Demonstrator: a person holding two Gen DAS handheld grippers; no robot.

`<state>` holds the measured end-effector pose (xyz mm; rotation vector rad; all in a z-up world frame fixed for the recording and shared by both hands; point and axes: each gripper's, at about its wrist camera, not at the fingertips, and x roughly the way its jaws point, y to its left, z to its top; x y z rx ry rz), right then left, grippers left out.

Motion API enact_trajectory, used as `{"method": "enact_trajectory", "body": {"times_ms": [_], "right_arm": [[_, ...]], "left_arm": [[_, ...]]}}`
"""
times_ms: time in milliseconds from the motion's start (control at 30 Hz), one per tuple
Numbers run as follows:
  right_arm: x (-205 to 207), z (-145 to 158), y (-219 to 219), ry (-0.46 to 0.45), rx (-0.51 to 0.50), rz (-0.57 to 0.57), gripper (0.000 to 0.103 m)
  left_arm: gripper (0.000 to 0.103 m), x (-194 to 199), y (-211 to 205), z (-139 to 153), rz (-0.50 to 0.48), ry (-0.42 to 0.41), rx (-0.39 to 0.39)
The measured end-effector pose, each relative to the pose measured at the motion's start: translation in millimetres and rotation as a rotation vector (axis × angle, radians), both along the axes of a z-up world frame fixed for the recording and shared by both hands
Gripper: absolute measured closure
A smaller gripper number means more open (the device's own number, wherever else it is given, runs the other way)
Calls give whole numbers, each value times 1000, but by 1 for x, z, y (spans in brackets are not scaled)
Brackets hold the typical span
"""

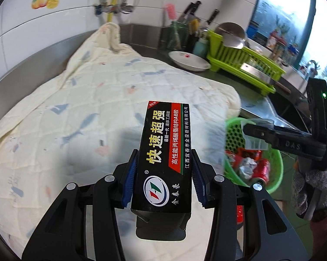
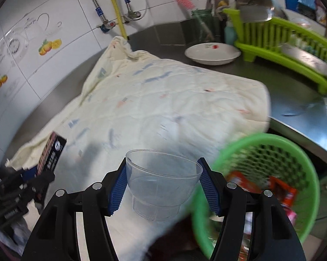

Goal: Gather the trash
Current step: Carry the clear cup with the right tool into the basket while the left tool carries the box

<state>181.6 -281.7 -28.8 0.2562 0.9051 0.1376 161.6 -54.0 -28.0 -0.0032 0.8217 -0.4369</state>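
My left gripper (image 1: 164, 176) is shut on a black glue box (image 1: 165, 152) with yellow and white print, held above the quilt. My right gripper (image 2: 163, 184) is shut on a clear plastic cup (image 2: 161, 182), its blue pads pressing both sides. A green mesh basket (image 2: 294, 158) with red wrappers and a can sits low at the right, beside the counter edge. In the left wrist view the basket (image 1: 272, 163) lies right of the box, with the right gripper (image 1: 255, 130) and the cup (image 1: 253, 143) over its rim. In the right wrist view the left gripper (image 2: 36, 174) and box (image 2: 52, 152) show at the far left.
A cream quilted cloth (image 1: 102, 100) covers the steel counter (image 2: 294, 91). A white plate (image 1: 188, 60), a green dish rack (image 1: 246, 65) with metal bowls, a knife holder (image 1: 185, 34) and a sink (image 1: 294, 108) stand at the back right. A gloved hand (image 1: 311, 187) holds the right gripper.
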Motion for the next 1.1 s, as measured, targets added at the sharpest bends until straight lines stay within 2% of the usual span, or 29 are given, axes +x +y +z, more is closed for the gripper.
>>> {"method": "enact_trajectory", "body": {"times_ms": [233, 567, 900, 1100], "right_arm": [[-53, -8, -56, 22, -94, -62, 43], [-87, -46, -110, 101, -173, -181, 42], [-79, -71, -148, 124, -119, -264, 42], [-64, -84, -170, 124, -44, -297, 42]], "left_arm": [[58, -19, -41, -6, -78, 15, -6], [58, -27, -92, -13, -164, 35, 9], [57, -25, -134, -30, -218, 76, 36], [57, -21, -149, -40, -228, 96, 54]]}}
